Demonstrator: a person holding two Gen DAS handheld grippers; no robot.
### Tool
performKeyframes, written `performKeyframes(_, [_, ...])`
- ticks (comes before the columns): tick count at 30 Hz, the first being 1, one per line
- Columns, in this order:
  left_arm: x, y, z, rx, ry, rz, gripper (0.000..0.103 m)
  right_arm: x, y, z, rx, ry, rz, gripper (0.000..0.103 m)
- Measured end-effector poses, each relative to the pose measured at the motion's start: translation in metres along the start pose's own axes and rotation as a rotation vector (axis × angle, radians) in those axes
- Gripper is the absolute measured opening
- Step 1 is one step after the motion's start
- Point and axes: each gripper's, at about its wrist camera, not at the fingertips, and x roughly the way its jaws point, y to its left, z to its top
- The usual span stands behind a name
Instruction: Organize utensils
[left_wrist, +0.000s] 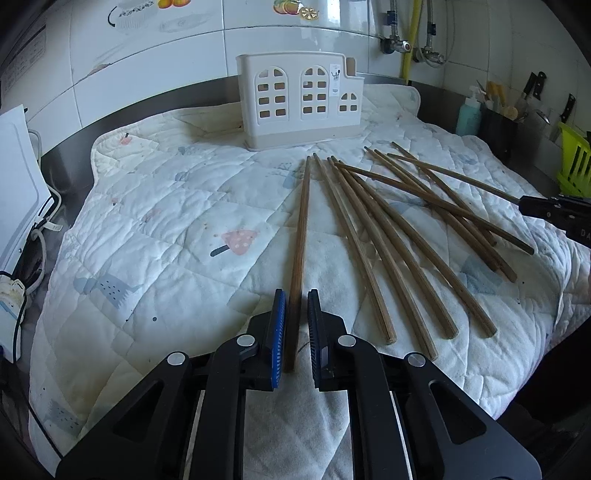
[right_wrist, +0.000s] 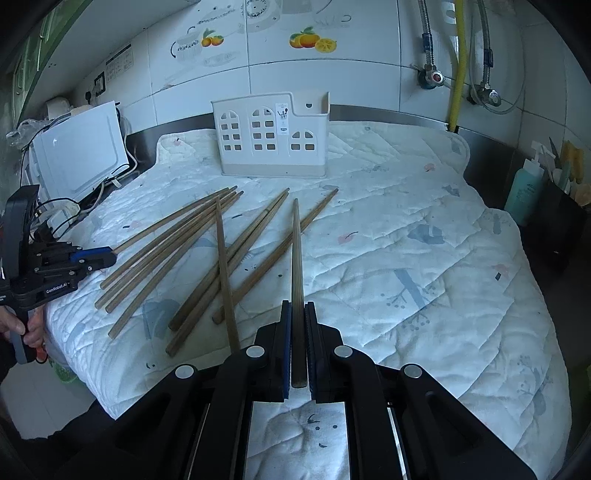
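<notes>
Several brown wooden chopsticks (left_wrist: 388, 236) lie fanned out on a white quilted cloth (left_wrist: 177, 229). A white utensil holder (left_wrist: 301, 99) with arched window cutouts stands at the back; it also shows in the right wrist view (right_wrist: 273, 134). My left gripper (left_wrist: 296, 299) has its jaws around the near end of the leftmost chopstick (left_wrist: 300, 251), with a small gap on the right side. My right gripper (right_wrist: 297, 306) is shut on one chopstick (right_wrist: 296, 258), which points forward above the cloth. The other chopsticks (right_wrist: 192, 254) lie to its left.
A white appliance (right_wrist: 79, 155) with cables stands at the left. At the right are a teal soap bottle (right_wrist: 524, 192), a black caddy (left_wrist: 498, 129), knives and a green rack (left_wrist: 574, 166). A tiled wall with pipes rises behind.
</notes>
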Motion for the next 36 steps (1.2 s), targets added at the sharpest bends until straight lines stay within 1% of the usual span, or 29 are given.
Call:
performKeyframes(4, [-0.008,0.003,0.001,-0.032,-0.025,-0.012,0.006,-0.011,0.005,0.007,0.006,-0.024,-0.005,0.007])
performKeyframes(8, [-0.024,0.005,0.006,-0.063,-0.063,-0.032,0.006,-0.026,0.008,0.019,0.012,-0.054,-0.008,0.007])
performKeyframes(10, [-0.033,0.006,0.011,-0.058,-0.081,-0.029,0.006,-0.033,0.009,0.027,0.012,-0.067,-0.011,0.007])
performKeyframes(13, [-0.045,0.011,0.022,-0.077,-0.103,-0.058,0.006,-0.046,0.01,0.042,0.003,-0.093,-0.02,0.007])
performKeyframes(15, [-0.05,0.014,0.031,-0.089,-0.11,-0.064,0.005,-0.053,0.01,0.055,-0.006,-0.104,-0.022,0.007])
performKeyframes(20, [-0.06,0.023,0.058,-0.099,-0.122,-0.086,0.005,-0.062,0.001,0.091,-0.008,-0.127,-0.008,0.007])
performKeyframes(21, [-0.062,0.024,0.065,-0.09,-0.124,-0.085,0.002,-0.062,-0.001,0.099,-0.002,-0.131,-0.004,0.007])
performKeyframes(22, [-0.063,0.023,0.069,-0.077,-0.119,-0.083,0.002,-0.063,-0.004,0.107,0.005,-0.139,0.005,0.007])
performKeyframes(24, [-0.064,0.023,0.071,-0.076,-0.096,-0.111,0.003,-0.063,-0.008,0.119,0.014,-0.143,0.015,0.007])
performKeyframes(25, [-0.063,0.023,0.069,-0.071,-0.089,-0.115,0.004,-0.063,-0.009,0.123,0.017,-0.149,0.019,0.007])
performKeyframes(26, [-0.063,0.021,0.066,-0.062,-0.083,-0.104,0.004,-0.064,-0.01,0.126,0.02,-0.154,0.027,0.007])
performKeyframes(27, [-0.061,0.02,0.061,-0.058,-0.074,-0.089,0.006,-0.065,-0.012,0.128,0.023,-0.158,0.038,0.007])
performKeyframes(28, [-0.059,0.02,0.055,-0.056,-0.065,-0.089,0.008,-0.066,-0.012,0.129,0.024,-0.161,0.044,0.007])
performKeyframes(29, [-0.057,0.019,0.049,-0.057,-0.056,-0.094,0.013,-0.066,-0.011,0.129,0.025,-0.165,0.05,0.007])
performKeyframes(30, [-0.054,0.018,0.041,-0.06,-0.045,-0.089,0.028,-0.066,-0.011,0.128,0.024,-0.165,0.054,0.007])
performKeyframes(31, [-0.051,0.016,0.035,-0.06,-0.037,-0.083,0.037,-0.065,-0.01,0.127,0.023,-0.165,0.057,0.007])
performKeyframes(33, [-0.042,0.012,0.023,-0.048,-0.018,-0.067,0.041,-0.064,-0.008,0.124,0.027,-0.162,0.065,0.007])
performKeyframes(35, [-0.034,0.01,0.014,-0.037,-0.001,-0.069,0.04,-0.062,-0.008,0.122,0.034,-0.158,0.069,0.007])
performKeyframes(36, [-0.03,0.009,0.01,-0.038,0.005,-0.073,0.034,-0.062,-0.008,0.12,0.034,-0.156,0.071,0.007])
